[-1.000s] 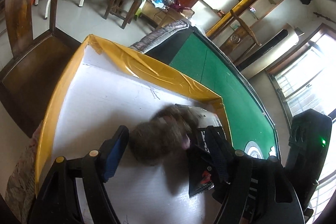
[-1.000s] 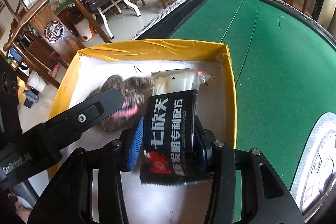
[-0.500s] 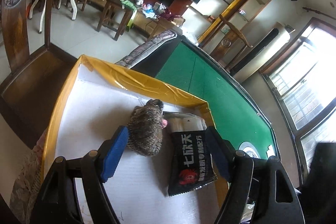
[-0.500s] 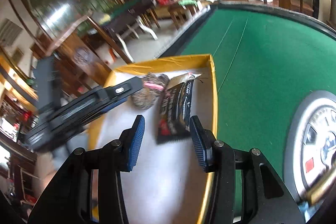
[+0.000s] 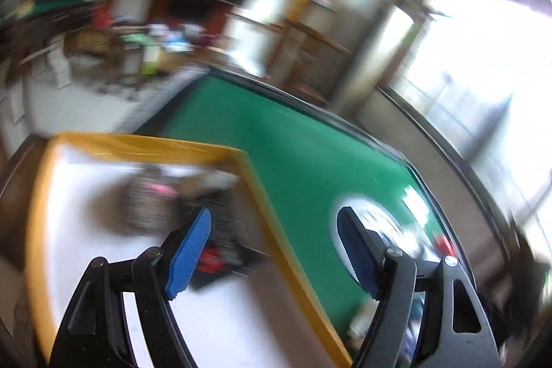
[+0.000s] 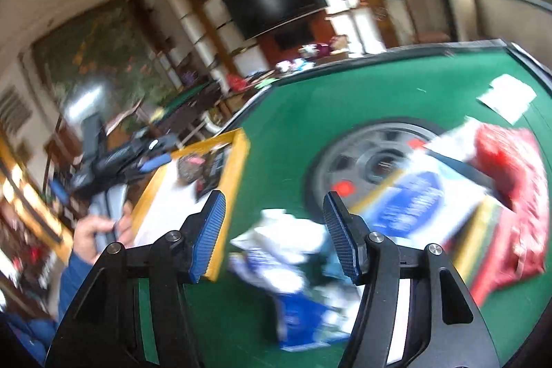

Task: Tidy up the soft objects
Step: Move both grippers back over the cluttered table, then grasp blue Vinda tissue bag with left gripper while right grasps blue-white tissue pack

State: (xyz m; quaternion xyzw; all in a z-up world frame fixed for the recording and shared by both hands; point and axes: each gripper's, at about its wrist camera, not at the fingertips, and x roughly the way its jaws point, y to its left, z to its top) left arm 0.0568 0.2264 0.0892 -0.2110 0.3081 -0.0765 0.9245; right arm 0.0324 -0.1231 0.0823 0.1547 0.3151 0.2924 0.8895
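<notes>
The green felt table (image 6: 283, 133) carries everything here, and on its near left corner sits the white box with the yellow taped rim (image 5: 262, 192), holding a brown furry toy (image 5: 148, 206) and, touching it on the right, a dark snack packet (image 5: 220, 230), both smeared by motion blur. Out on the felt lies the unsorted heap: a red bag (image 6: 510, 181), a blue and white packet (image 6: 417, 202) leaning against it, and nearer, a crumpled white and blue pouch (image 6: 286, 250). The step in hand looks like the reach for the next soft item, with two pieces boxed. The right gripper (image 6: 274, 230) hangs over the heap with jaws wide and nothing between them, the white and blue pouch framed just below the gap. The left gripper (image 5: 276, 247) hovers astride the box's right rim, jaws likewise wide and empty. The next move probably calls for lowering the right jaws onto the pouch and closing gently enough not to burst it
</notes>
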